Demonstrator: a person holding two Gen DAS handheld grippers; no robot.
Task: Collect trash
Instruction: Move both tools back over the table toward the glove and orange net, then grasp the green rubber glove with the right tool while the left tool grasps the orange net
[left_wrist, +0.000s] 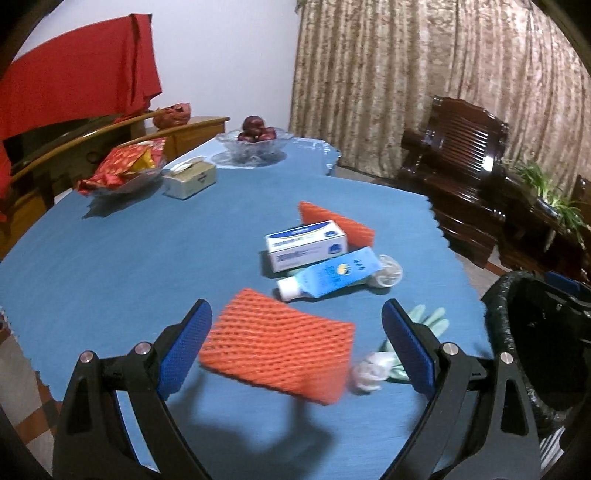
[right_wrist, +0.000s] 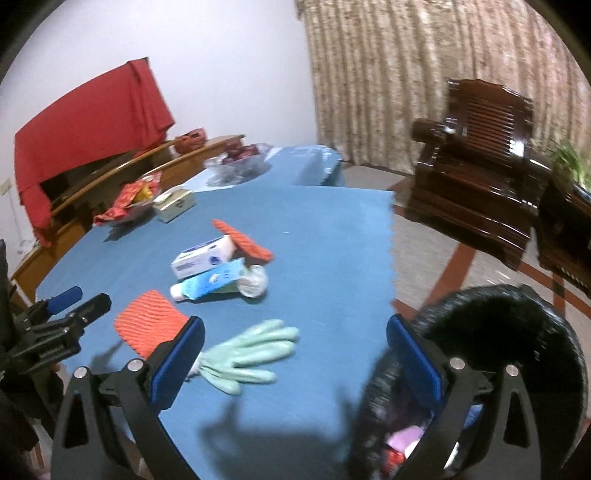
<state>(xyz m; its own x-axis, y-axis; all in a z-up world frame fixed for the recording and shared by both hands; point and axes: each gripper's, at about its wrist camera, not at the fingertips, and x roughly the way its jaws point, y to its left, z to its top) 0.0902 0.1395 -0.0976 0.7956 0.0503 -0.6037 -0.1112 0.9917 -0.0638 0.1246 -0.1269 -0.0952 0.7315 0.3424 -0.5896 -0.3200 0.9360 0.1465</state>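
Observation:
Trash lies on the blue table cloth (left_wrist: 110, 258). An orange foam net (left_wrist: 277, 352) lies flat just ahead of my open left gripper (left_wrist: 297, 338), between its fingers; it also shows in the right wrist view (right_wrist: 149, 325). Beyond it lie a white-blue box (left_wrist: 306, 243), a blue tube (left_wrist: 328, 277), a clear plastic cup (left_wrist: 388, 271) and a second orange net (left_wrist: 338, 223). A pale green glove (right_wrist: 247, 354) and a white crumpled scrap (left_wrist: 367, 371) lie near the front edge. My right gripper (right_wrist: 295, 363) is open and empty above the glove and the black-lined trash bin (right_wrist: 517, 332).
At the back stand a glass fruit bowl (left_wrist: 255, 142), a tissue box (left_wrist: 190, 179) and a dish of red packets (left_wrist: 122, 170). A dark wooden armchair (left_wrist: 454, 155) stands right of the table. The bin (left_wrist: 535, 350) holds some trash. The left gripper shows at left (right_wrist: 55, 325).

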